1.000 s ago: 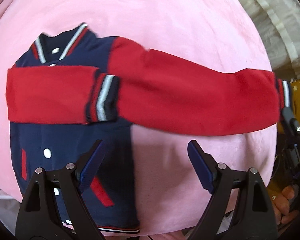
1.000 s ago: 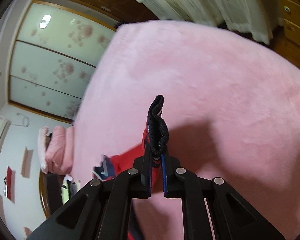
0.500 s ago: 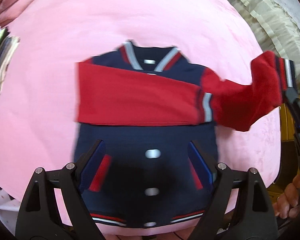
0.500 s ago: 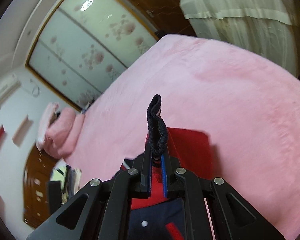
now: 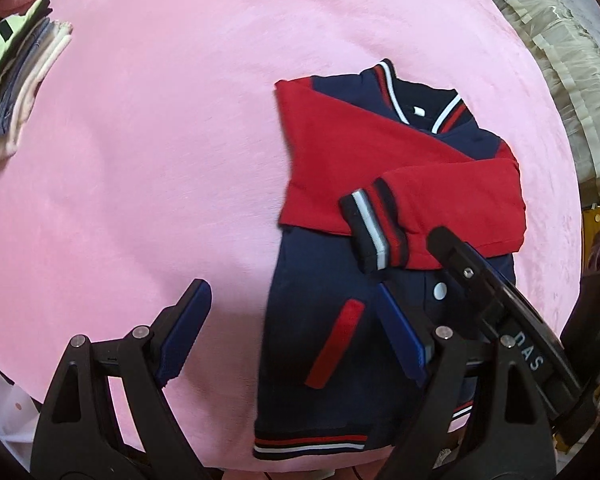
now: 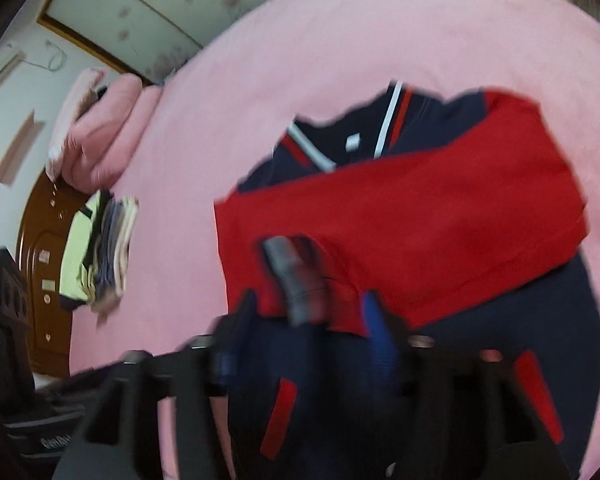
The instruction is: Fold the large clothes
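A navy varsity jacket [image 5: 340, 360] with red sleeves lies face up on the pink bed [image 5: 140, 160]. Both red sleeves [image 5: 400, 184] are folded across its chest, and a striped cuff [image 5: 374, 228] lies on top. It also shows in the right wrist view [image 6: 500, 340], blurred. My left gripper [image 5: 296, 332] is open and empty, low over the jacket's left edge. My right gripper [image 6: 308, 332] is open just behind the striped cuff [image 6: 296, 280], which lies loose between the jaws. The right gripper's body [image 5: 500, 308] shows in the left wrist view over the jacket's right side.
A stack of folded clothes [image 5: 16, 84] sits at the far left of the bed, also in the right wrist view [image 6: 100, 256]. Pink pillows [image 6: 96, 136] lie by the wooden headboard [image 6: 48, 280]. Cream bedding [image 5: 560, 60] lies off the right edge.
My right gripper carried the second sleeve across the jacket's chest, laid it down and opened off the cuff. My left gripper shifted left, still open.
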Demonstrator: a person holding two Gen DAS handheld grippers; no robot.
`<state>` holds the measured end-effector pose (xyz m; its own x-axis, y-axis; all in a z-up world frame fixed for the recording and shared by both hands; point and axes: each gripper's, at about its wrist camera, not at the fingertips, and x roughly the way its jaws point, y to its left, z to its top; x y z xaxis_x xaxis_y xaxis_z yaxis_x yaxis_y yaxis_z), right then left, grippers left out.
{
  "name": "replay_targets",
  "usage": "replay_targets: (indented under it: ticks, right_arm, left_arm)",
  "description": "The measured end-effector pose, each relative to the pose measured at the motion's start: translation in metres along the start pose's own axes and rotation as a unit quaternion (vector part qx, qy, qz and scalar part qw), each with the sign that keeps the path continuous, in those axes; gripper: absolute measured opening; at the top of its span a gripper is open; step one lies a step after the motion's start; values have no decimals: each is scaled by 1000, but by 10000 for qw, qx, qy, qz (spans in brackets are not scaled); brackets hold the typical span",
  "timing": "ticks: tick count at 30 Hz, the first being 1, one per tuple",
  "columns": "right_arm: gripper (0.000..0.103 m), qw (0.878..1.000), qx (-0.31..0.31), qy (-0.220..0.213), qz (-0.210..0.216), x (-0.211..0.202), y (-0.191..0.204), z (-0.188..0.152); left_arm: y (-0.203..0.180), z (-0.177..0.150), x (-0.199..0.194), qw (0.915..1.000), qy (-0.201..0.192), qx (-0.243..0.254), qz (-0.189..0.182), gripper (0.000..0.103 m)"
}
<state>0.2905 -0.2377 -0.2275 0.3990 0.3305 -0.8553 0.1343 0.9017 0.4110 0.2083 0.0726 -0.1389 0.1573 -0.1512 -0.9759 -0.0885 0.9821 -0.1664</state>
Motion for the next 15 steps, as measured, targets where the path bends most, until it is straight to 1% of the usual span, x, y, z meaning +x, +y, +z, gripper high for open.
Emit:
replay_targets:
  ticks: [2, 3, 4, 5, 7, 8, 10, 11, 13, 14, 15]
  right_arm:
    - [59, 10000, -22, -39, -54, -2, 8, -7]
    - [62, 10000, -5, -32, -81, -1, 6, -9]
    - [66, 9999, 34, -28, -137, -2, 7, -11]
    - [67, 9998, 66, -39, -180, -5, 4, -14]
    - [68, 9996, 106, -77, -257, -5, -4, -15]
    - [68, 9993, 133, -96, -336, -4, -9, -14]
    - [70, 9985, 183, -154, -492, -8, -15, -16]
    - [71, 9981, 211, -181, -557, -7, -22, -10]
    - [74, 9974, 221, -219, -647, -6, -30, -7]
    - [74, 9968, 193, -245, -735, -7, -40, -1]
    - [75, 9962, 146, -262, -823, -7, -45, 1]
  left_arm:
    - [5, 0, 0, 9999, 6, -36, -115, 82]
    - [5, 1, 1, 9998, -3, -54, -193, 82]
    - [5, 2, 2, 9994, -21, -72, -331, 82]
    - [3, 3, 4, 9988, -36, -87, -483, 82]
    - [-5, 5, 12, 9972, -27, -97, -739, 82]
    - [-9, 6, 16, 9956, -30, -118, -926, 82]
    - [-18, 7, 29, 9930, 35, -192, -1165, 82]
    - [-23, 8, 38, 9918, 95, -254, -1248, 81]
    - [-30, 9, 55, 9891, 227, -404, -1400, 74]
    - [-32, 9, 65, 9864, 268, -521, -1533, 67]
    - [-33, 9, 74, 9842, 310, -651, -1617, 61]
